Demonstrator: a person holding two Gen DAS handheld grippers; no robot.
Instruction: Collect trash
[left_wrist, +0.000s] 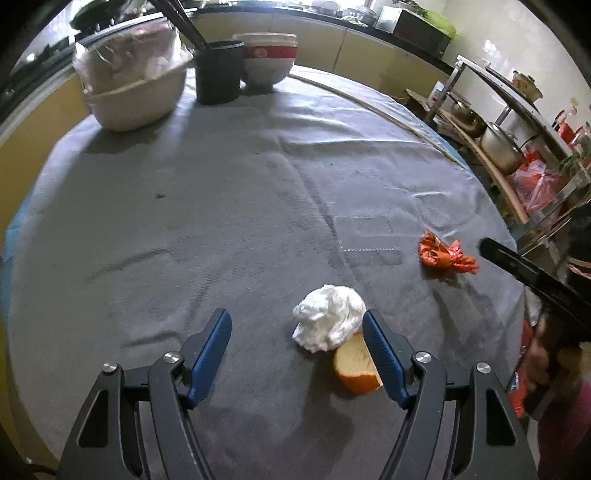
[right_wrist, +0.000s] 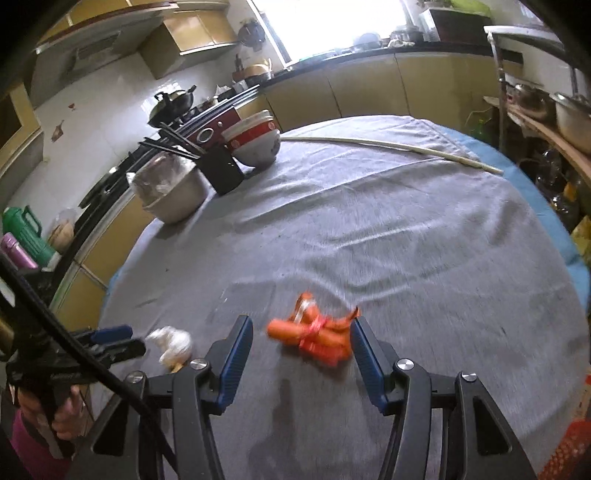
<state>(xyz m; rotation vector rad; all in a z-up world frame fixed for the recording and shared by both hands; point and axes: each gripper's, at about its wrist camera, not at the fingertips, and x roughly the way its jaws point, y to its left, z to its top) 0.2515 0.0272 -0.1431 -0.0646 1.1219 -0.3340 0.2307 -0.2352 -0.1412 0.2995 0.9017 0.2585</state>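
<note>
A crumpled white tissue (left_wrist: 328, 317) lies on the grey tablecloth (left_wrist: 221, 206), with a piece of orange peel (left_wrist: 356, 369) touching its near side. My left gripper (left_wrist: 295, 325) hangs open over them; the tissue sits just inside its right finger, the peel partly behind that finger. A crumpled red-orange wrapper (left_wrist: 443, 254) lies further right. In the right wrist view this wrapper (right_wrist: 314, 332) rests on the cloth between the blue pads of my right gripper (right_wrist: 301, 328), which is open, with a gap on the left side. The left gripper (right_wrist: 118, 339) and the tissue (right_wrist: 171, 343) show at lower left.
At the table's far side stand a plastic-covered bowl (left_wrist: 133, 88), a black holder with chopsticks (left_wrist: 218, 70) and stacked red-and-white bowls (left_wrist: 267, 59). A thin white stick (right_wrist: 391, 147) lies along the far edge. A shelf with pots (left_wrist: 498, 144) stands to the right of the table.
</note>
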